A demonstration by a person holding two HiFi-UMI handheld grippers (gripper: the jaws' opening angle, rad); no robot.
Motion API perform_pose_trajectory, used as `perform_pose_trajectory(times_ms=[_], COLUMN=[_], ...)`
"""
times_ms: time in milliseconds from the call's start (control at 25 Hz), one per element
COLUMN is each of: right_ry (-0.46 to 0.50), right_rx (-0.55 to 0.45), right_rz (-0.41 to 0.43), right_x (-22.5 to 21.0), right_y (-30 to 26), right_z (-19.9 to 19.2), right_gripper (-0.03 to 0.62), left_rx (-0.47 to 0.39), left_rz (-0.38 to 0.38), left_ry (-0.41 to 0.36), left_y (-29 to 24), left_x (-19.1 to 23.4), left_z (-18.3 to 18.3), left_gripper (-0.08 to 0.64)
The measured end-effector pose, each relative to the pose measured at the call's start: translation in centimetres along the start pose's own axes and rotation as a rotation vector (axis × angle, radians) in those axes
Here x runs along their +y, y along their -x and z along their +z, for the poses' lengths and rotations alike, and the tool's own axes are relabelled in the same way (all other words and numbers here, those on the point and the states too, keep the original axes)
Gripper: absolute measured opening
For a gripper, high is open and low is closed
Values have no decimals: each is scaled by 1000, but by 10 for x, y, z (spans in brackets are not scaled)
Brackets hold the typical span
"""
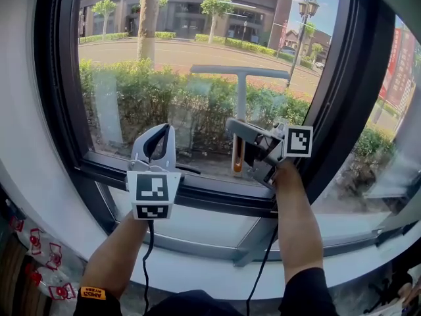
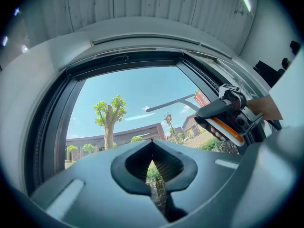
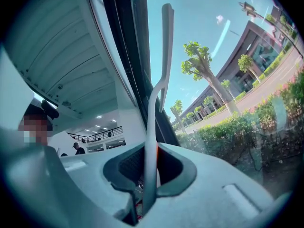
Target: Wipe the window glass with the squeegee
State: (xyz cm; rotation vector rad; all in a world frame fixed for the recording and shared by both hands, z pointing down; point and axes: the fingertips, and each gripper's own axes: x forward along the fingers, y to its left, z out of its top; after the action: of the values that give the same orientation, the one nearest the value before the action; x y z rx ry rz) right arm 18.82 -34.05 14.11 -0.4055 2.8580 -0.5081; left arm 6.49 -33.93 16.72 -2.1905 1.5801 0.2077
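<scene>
The squeegee point(image 1: 241, 91) stands upright against the window glass point(image 1: 151, 78), its grey blade across the top and an orange grip at the bottom. My right gripper point(image 1: 242, 149) is shut on its handle just above the sill. In the right gripper view the grey squeegee point(image 3: 156, 94) rises from between the shut jaws of the right gripper point(image 3: 149, 175) to the blade on the pane. My left gripper point(image 1: 158, 133) points up at the glass to the squeegee's left, shut and holding nothing. The left gripper view shows the left gripper point(image 2: 152, 148) closed, with the squeegee point(image 2: 171, 102) and right gripper point(image 2: 228, 113) off to the right.
A dark window frame point(image 1: 197, 193) runs along the bottom and up both sides of the pane. A second pane point(image 1: 388, 110) lies to the right of the black mullion. Cables hang from both grippers. Clear bags with red marks point(image 1: 39, 255) lie low at the left.
</scene>
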Motion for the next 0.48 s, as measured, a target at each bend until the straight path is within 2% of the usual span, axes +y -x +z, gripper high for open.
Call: perform_pose_trajectory(times_ms=[480], right_ry=[162], right_rx=[-125], right_rz=[54], right_x=[49], right_y=[-4], right_z=[156], right_gripper=[38], left_rx=[-128], left_rz=[15], left_ry=[-83], left_y=[-6], left_x=[-5], left_z=[62], left_gripper=[18])
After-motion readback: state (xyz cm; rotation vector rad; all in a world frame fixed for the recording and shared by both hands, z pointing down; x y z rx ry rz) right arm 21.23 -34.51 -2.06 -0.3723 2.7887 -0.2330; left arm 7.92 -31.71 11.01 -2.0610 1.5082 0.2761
